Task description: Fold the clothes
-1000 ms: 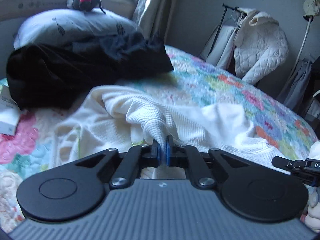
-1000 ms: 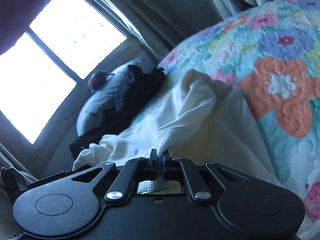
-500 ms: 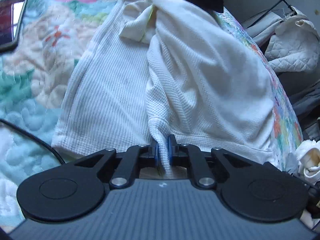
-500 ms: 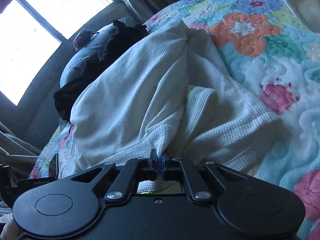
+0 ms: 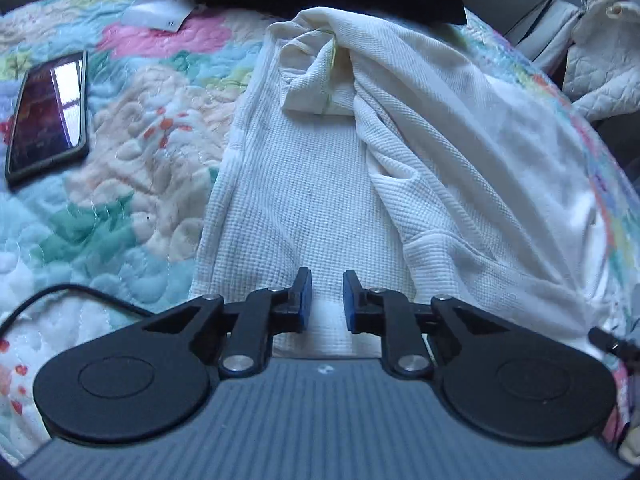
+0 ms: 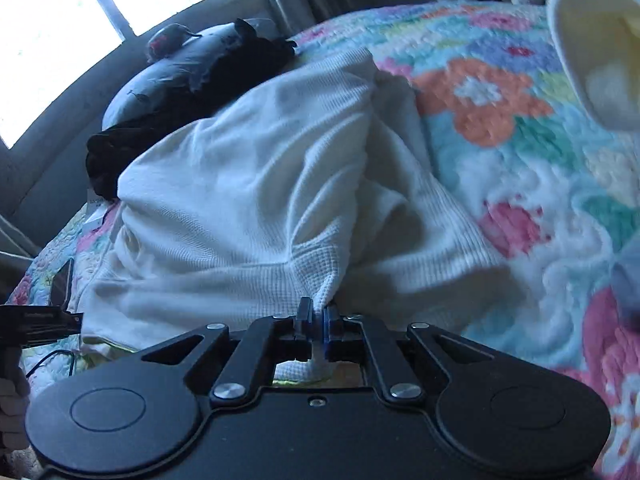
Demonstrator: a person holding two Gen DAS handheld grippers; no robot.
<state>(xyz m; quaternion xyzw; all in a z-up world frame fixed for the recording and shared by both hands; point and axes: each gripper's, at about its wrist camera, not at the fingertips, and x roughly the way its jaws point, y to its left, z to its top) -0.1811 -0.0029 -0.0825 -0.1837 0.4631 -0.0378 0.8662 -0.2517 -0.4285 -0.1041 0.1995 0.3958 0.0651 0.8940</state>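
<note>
the cream waffle-knit garment (image 5: pixel 332 184) lay half folded on the bright floral quilted bed (image 5: pixel 132 152), one side doubled over the other. the left gripper (image 5: pixel 324 300) hung just above the garment's near hem, its blue pads (image 5: pixel 306 300) apart and opening, with nothing pinched between them. the right gripper (image 6: pixel 316 328) had a bunched fold of the same garment (image 6: pixel 260 184) between its nearly closed pads, which were easing open. a dark phone (image 5: pixel 48 116) lay on the quilt to the left, well apart from the garment. black clothing (image 6: pixel 184 104) was heaped against a pillow (image 6: pixel 168 72) beyond it.
</note>
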